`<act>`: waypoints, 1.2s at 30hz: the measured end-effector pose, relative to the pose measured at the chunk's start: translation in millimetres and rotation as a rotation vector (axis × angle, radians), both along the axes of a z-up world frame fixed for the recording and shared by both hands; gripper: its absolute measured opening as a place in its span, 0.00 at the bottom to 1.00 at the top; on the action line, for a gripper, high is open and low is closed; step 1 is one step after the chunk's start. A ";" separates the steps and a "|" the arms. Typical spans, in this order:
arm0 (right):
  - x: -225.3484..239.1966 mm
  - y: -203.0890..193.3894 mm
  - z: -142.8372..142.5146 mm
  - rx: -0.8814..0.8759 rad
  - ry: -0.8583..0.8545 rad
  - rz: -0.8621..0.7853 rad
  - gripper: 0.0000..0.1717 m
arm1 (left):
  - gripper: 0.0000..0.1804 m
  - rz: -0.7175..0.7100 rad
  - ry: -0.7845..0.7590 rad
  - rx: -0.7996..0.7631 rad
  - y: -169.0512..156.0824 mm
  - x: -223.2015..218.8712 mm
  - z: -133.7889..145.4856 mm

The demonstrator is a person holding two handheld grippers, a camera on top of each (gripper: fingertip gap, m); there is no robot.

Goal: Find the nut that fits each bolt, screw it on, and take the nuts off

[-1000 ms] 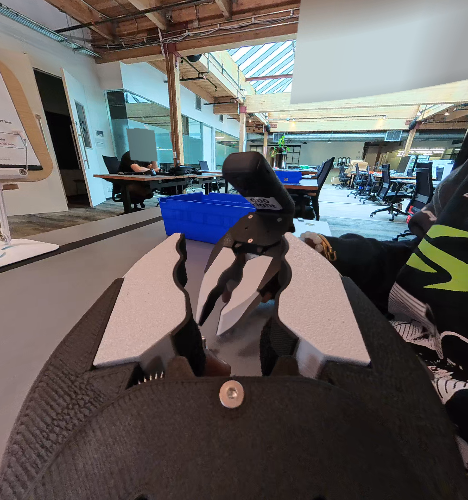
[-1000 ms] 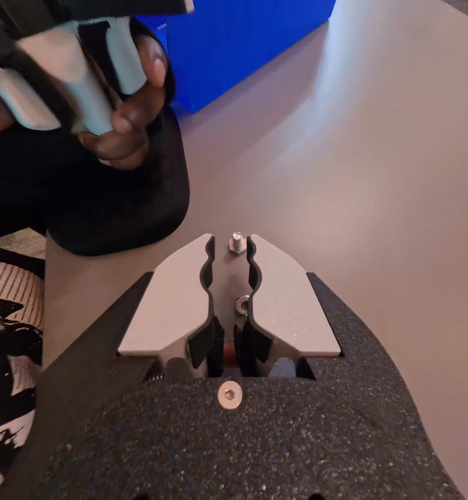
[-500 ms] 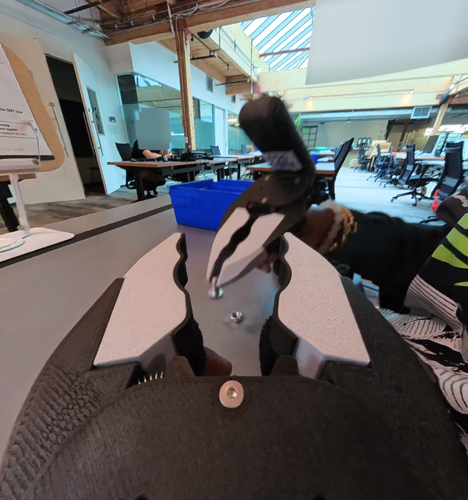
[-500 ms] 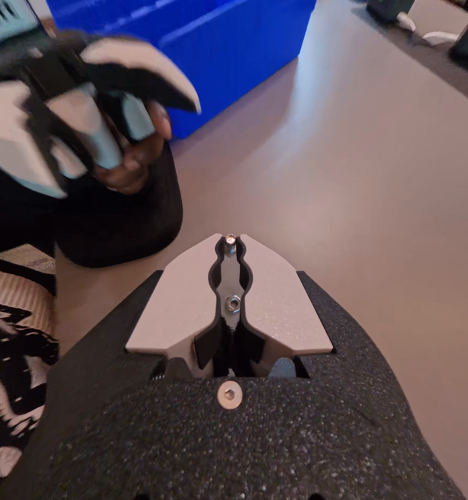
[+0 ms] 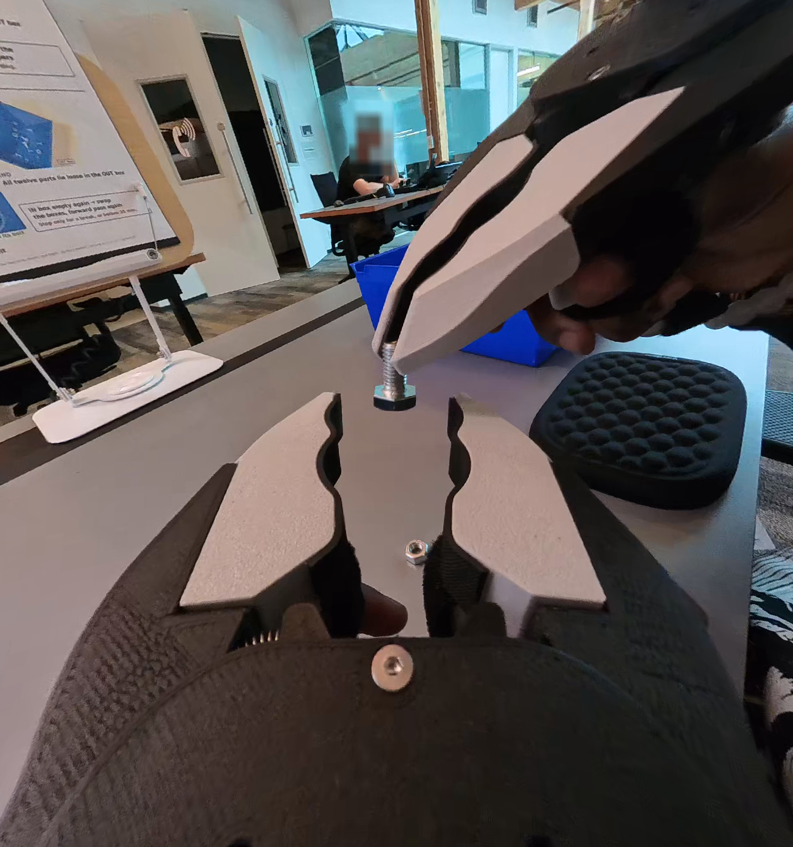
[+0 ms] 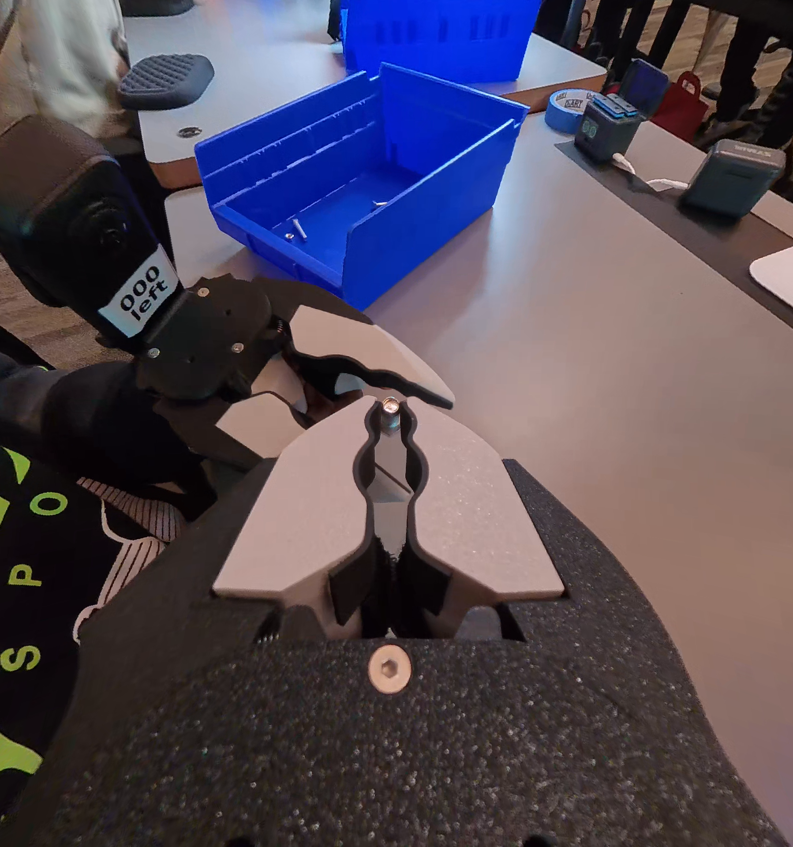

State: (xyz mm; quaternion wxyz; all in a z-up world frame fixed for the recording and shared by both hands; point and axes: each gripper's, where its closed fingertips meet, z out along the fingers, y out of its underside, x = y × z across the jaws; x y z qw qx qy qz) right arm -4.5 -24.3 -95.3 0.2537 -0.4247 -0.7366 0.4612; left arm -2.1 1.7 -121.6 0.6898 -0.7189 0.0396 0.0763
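- A short silver threaded steel bolt with a hexagonal head [image 5: 393, 382] was pinched by its shank tip between the pale grey, wavy-edged fingertips of the right gripper [image 6: 391, 409], head hanging downward.
- The left gripper [image 5: 394, 403] was held with its matte grey fingers spread wide, nothing between the pads; the bolt head hung just ahead of its tips.
- A small silver hexagonal nut [image 5: 416, 551] lay on the smooth grey table [image 5: 110, 499], far back between the left fingers, beside the right-hand one.
- Open tabletop lay left of the jaws.
- A black dimpled cushion pad [image 5: 637, 431] sat to the right, a blue plastic bin [image 6: 362, 183] beyond the tips.
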 end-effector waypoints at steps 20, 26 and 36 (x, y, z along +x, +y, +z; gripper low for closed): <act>0.7 5.2 -5.6 -0.010 -0.007 0.006 0.07 | 0.08 -0.054 -0.008 -0.033 -1.3 1.9 -5.3; 14.5 23.8 -31.1 0.119 -0.183 0.186 0.21 | 0.08 -0.080 -0.126 0.011 -27.6 -27.6 -1.9; 0.5 32.9 -119.8 0.515 -0.292 0.688 0.18 | 0.08 -0.147 -0.167 0.025 -35.6 -26.9 -6.8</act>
